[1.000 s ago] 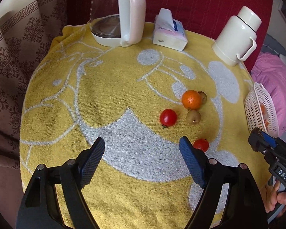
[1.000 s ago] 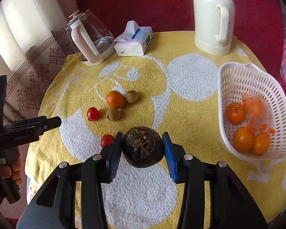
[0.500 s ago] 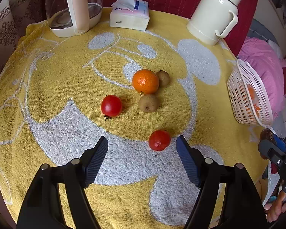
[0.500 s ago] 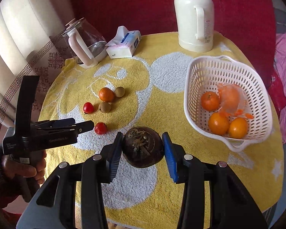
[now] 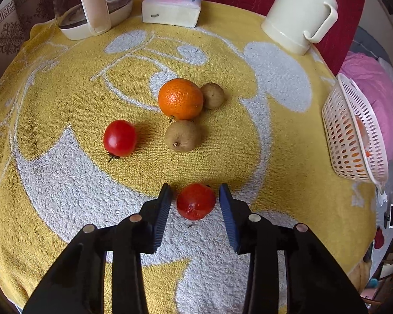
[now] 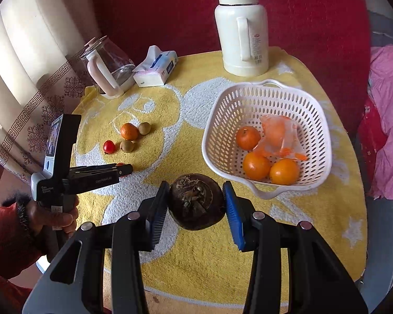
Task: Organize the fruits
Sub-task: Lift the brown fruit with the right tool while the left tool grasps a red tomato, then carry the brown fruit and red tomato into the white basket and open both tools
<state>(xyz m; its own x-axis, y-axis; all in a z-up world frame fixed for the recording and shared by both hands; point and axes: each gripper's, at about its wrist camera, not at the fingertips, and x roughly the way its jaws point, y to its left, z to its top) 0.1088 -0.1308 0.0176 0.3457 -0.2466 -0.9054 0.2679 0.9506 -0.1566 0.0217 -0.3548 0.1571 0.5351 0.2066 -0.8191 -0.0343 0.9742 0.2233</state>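
Observation:
My left gripper (image 5: 195, 196) is open, its jaws on either side of a red tomato (image 5: 196, 201) lying on the yellow towel, with small gaps at both pads. Beyond it lie a second tomato (image 5: 119, 138), an orange (image 5: 180, 98) and two brown fruits (image 5: 183, 135) (image 5: 212, 95). My right gripper (image 6: 196, 196) is shut on a dark brown round fruit (image 6: 196, 204), held above the towel just left of the white basket (image 6: 267, 193). The basket holds three oranges (image 6: 256, 165) and a plastic bag (image 6: 279, 137).
A glass kettle (image 5: 91, 5), a tissue pack (image 5: 171, 9) and a cream thermos (image 5: 300, 13) stand along the far edge of the round table. The basket (image 5: 353, 136) sits at the right edge. A pink cloth (image 6: 387, 120) lies beyond it.
My left gripper moved forward and down and narrowed around the near tomato. My right gripper carried the brown fruit right, toward the basket.

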